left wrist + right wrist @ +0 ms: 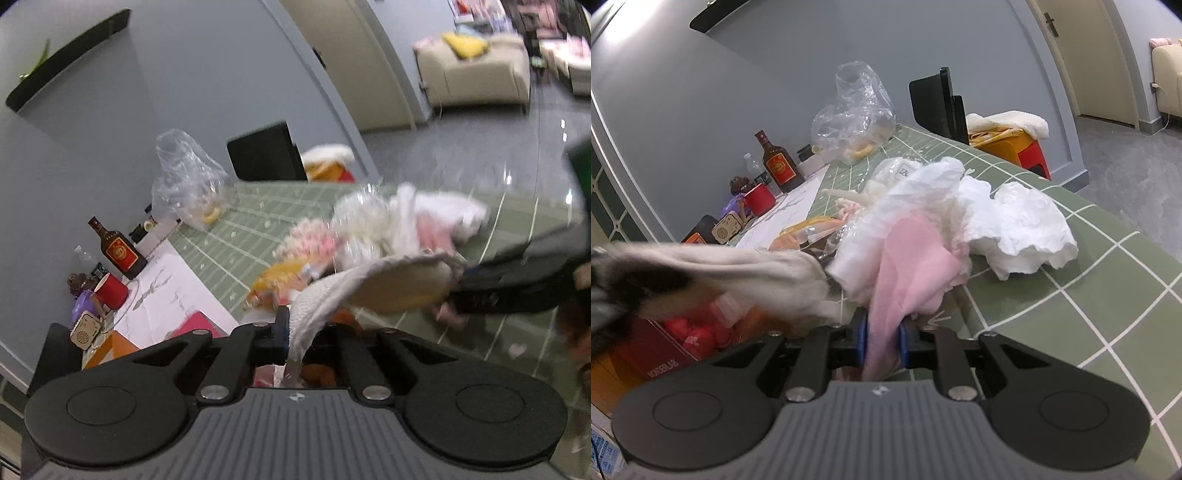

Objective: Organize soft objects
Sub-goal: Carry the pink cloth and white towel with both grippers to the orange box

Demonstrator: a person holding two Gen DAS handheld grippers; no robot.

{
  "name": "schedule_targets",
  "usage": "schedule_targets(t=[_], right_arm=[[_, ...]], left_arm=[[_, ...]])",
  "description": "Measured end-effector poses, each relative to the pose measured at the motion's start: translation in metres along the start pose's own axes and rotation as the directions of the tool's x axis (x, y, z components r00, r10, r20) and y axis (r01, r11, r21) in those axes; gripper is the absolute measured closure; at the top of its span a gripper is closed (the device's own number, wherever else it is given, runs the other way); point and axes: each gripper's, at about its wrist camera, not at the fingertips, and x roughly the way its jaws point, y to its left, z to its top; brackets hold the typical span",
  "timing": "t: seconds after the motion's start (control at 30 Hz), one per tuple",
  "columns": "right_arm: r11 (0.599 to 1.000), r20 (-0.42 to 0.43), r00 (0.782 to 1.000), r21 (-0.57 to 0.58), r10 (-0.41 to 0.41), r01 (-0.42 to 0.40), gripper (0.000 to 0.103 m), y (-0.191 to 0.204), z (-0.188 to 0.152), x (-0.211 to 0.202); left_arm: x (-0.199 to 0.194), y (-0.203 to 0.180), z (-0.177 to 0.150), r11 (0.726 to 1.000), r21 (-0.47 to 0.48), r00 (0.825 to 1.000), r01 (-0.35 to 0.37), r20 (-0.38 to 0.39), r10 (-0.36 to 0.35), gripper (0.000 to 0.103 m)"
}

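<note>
My left gripper (291, 332) is shut on the edge of a cream knitted cloth (376, 284), which stretches up and right in front of it, blurred. The same cloth (731, 273) crosses the left of the right wrist view. My right gripper (881, 339) is shut on a pink soft cloth (912, 266) that hangs off the table edge. The pink cloth joins a crumpled white cloth (1015, 225) lying on the green checked tablecloth (1108, 302). A pile of pink, white and yellow soft things (369, 229) lies on the table beyond the left gripper.
A clear plastic bag (855, 114), a brown bottle (777, 164), a red cup (761, 198) and small items stand at the table's far side near the grey wall. A black chair back (936, 103) and an orange stool (1015, 142) with a white cloth stand behind. A red box (665, 350) lies lower left.
</note>
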Motion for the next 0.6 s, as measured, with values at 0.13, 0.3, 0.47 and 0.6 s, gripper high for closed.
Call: schedule_targets(t=[0.13,0.3,0.47,0.6], right_arm=[[1.000,-0.002,1.000,-0.008,0.025,-0.025,0.088,0.001,0.000,0.000],[0.999,0.008,0.999,-0.012,0.049,-0.048,0.088,0.001,0.000,-0.003],[0.999,0.011,0.999,0.007,0.051,-0.051,0.088,-0.001,0.000,-0.005],[0.998,0.011,0.998,0.006,0.064,-0.064,0.088,0.001,0.001,-0.003]], left_arm=[[-0.031,0.018,0.007,0.996,-0.078,0.997,-0.038,0.059,0.043,0.098],[-0.058,0.043,0.009,0.979,-0.152,0.981,-0.136,0.115,0.155,0.098],[-0.075,0.074,0.007,0.953,-0.262,0.971,-0.154,0.140,0.196,0.098],[-0.081,0.087,0.005,0.918,-0.344,0.957,-0.196,0.136,0.256,0.098]])
